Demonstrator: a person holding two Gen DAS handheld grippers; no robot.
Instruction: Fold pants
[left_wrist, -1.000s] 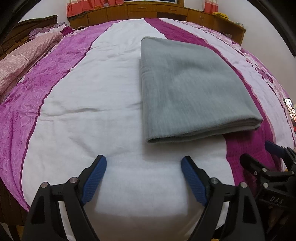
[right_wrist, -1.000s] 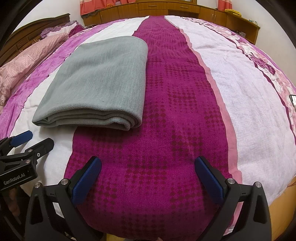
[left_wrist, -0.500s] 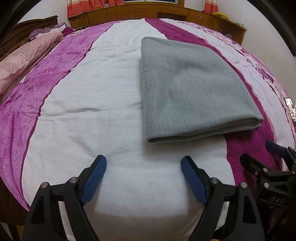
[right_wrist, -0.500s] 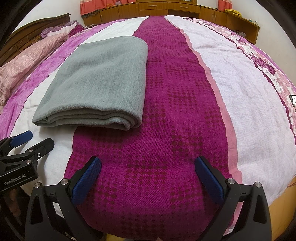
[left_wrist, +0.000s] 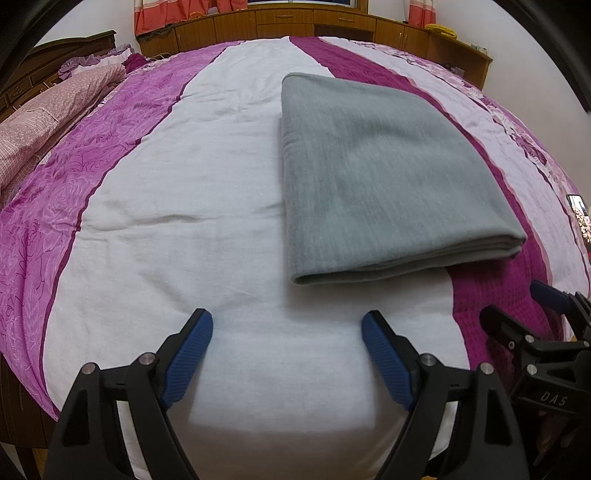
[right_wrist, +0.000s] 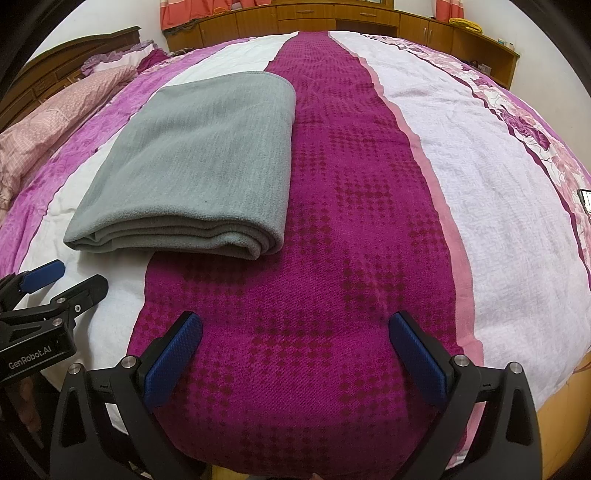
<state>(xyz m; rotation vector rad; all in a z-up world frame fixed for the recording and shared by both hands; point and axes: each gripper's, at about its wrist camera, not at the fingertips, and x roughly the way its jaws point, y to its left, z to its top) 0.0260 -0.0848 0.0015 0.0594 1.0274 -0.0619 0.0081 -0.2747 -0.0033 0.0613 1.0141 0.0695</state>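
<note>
The grey pants (left_wrist: 380, 177) lie folded into a flat rectangular stack on the bed, its layered edge toward me. In the right wrist view the pants (right_wrist: 199, 166) sit at the upper left. My left gripper (left_wrist: 286, 332) is open and empty, held over the white stripe just short of the stack's near left corner. My right gripper (right_wrist: 295, 332) is open and empty over the dark magenta stripe, to the right of the stack. Each gripper shows at the edge of the other's view: the right gripper (left_wrist: 524, 306) and the left gripper (right_wrist: 62, 280).
The bed cover (left_wrist: 166, 184) has white, pink and magenta stripes. A pink quilt and pillows (left_wrist: 48, 110) lie at the far left by the wooden headboard. Wooden cabinets (right_wrist: 332, 14) line the far wall. A phone (right_wrist: 585, 199) lies at the bed's right edge.
</note>
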